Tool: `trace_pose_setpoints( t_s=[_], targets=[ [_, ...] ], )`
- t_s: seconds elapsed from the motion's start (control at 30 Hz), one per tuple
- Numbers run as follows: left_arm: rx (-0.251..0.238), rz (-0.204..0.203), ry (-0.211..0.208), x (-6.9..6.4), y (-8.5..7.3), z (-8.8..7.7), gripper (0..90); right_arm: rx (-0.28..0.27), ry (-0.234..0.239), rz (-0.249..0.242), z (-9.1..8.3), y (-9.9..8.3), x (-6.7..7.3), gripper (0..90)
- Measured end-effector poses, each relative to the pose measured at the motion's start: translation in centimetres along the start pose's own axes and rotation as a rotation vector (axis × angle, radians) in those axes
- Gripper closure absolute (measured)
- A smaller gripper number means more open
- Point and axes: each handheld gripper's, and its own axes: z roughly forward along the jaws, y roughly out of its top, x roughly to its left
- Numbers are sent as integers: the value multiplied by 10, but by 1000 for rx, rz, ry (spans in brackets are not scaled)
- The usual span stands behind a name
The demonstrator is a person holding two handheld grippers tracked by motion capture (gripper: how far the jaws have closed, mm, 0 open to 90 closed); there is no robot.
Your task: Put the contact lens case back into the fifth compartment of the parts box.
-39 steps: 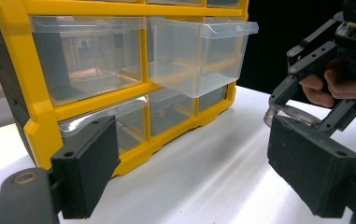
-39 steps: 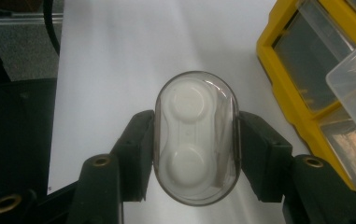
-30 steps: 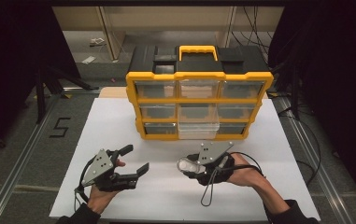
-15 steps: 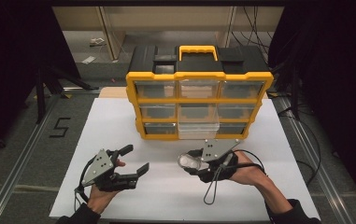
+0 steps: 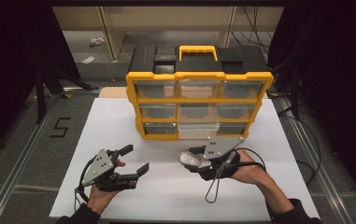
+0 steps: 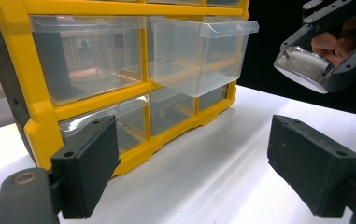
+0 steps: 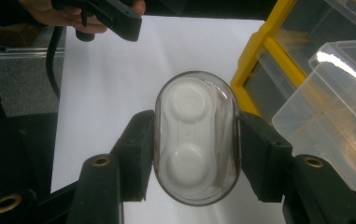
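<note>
A yellow organiser point(image 5: 199, 100) with clear drawers stands at the back of the white table. One clear drawer point(image 5: 199, 127) in its middle column is pulled out; I see nothing in it in the left gripper view point(image 6: 196, 53). My right gripper point(image 5: 192, 159) is shut on an oval clear case point(image 7: 196, 137) with a white two-cup insert. It holds the case just above the table, in front of that drawer point(image 7: 334, 107). My left gripper point(image 5: 136, 159) hovers open to the left with nothing between its pads point(image 6: 89, 168). From there the case point(image 6: 302, 67) shows at upper right.
The white table top point(image 5: 119, 121) ends near the forearms and drops to grey floor point(image 5: 21, 140) on both sides. A black cable point(image 5: 215, 184) loops from the right gripper. The organiser's yellow handle point(image 5: 198, 49) rises at the back.
The right gripper, with the case in it, has edged slightly toward the organiser. The left gripper has stayed where it was.
</note>
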Motion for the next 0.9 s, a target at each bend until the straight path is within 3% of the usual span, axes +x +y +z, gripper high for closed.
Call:
trace_pose_setpoints(
  t_s=[0.9],
  targets=[
    [-4, 0, 0, 0, 0, 0, 165, -113, -68, 34, -21, 11, -9, 495]
  ],
)
